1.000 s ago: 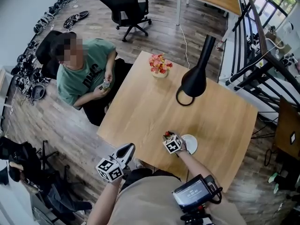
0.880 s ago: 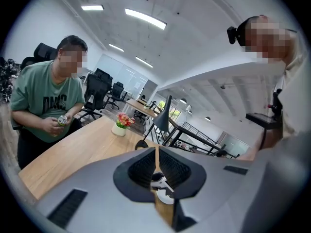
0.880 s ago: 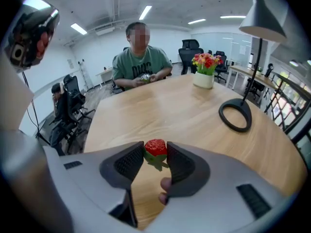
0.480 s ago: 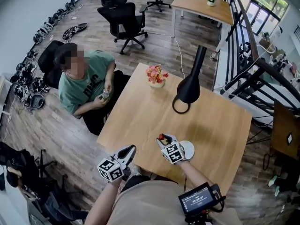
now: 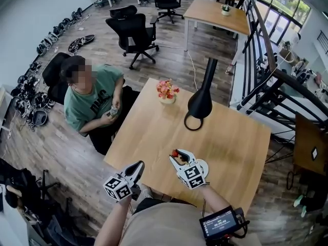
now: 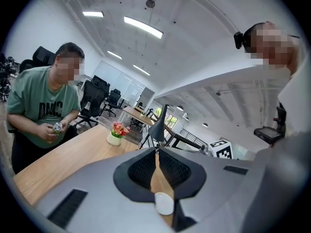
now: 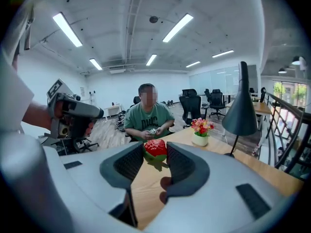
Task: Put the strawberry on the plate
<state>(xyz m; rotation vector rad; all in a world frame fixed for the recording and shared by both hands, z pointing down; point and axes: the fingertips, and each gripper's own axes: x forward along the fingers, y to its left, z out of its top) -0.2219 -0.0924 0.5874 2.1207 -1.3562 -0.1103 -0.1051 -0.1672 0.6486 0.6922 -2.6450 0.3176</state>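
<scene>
Right gripper [image 5: 176,154]: grey plastic jaws with dark, cross-hatched pads, clamped on the strawberry [image 7: 155,148] at the very tips. The strawberry is glossy red and rounded, with a green leafy collar. In the right gripper view the red body is uppermost and the green collar faces down toward the table, so its long axis stands roughly upright, across the line of the squeeze. It is held clear of the table [image 5: 154,132], and its shadow falls on the wood below. In the head view it sits over the near part of the tabletop, to the left of the plate [image 5: 205,163]. The plate is white and round and is partly hidden behind the right gripper's marker cube [image 5: 190,176]. Left gripper [image 5: 137,166]: same build, jaw tips together with nothing between them. It is held off the table's near left edge, well apart from the right one. The table is light wood, smooth and rectangular. Farther out on it stand a matte black lamp [image 5: 200,104] with a ring base and cone shade, and a small white pot of pink and red flowers [image 5: 166,91]. A person in a green shirt [image 5: 92,99] sits at the table's left side holding a small object. A black office chair [image 5: 130,27] stands on the plank floor behind. Nothing lies on the tabletop between strawberry and plate.
</scene>
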